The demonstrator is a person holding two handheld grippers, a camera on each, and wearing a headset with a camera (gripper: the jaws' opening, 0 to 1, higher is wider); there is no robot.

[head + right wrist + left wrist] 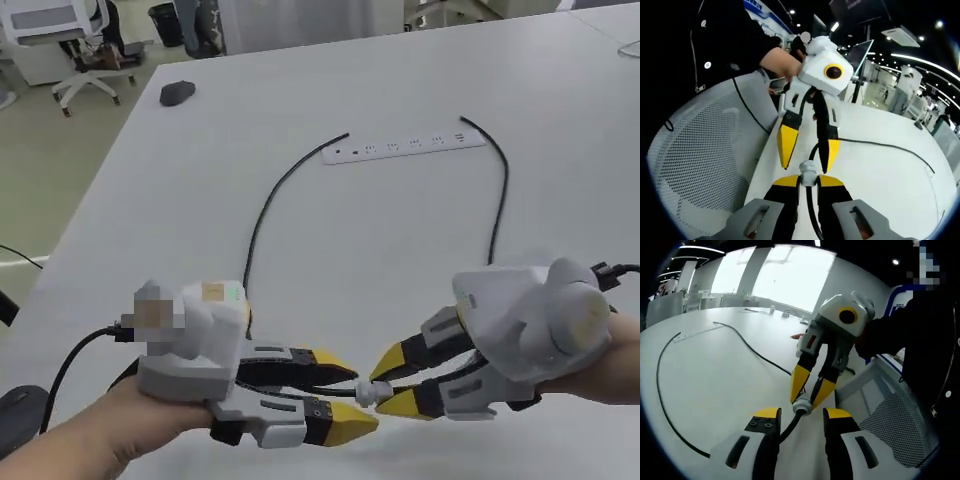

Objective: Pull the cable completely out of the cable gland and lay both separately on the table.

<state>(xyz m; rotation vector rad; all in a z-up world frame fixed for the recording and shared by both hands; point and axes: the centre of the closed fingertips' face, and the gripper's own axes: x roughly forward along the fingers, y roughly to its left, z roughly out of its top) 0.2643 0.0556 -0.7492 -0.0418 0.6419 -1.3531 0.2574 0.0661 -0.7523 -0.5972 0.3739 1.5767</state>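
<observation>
The left tool [362, 398] and right tool [381, 394] have white-and-grey moulded housings, dark jaw arms and tapered yellow tips. A black left cord [75, 355] and right cord [618, 268] leave their backs. The person wears a black jacket [725, 40] with round silver snaps.

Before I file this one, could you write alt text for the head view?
Two hand-held grippers meet tip to tip low over a white table. The right gripper pinches a small white gland, and the left gripper has its parted jaws either side of the black cable leaving it. The cable loops across the table past a white power strip.
</observation>
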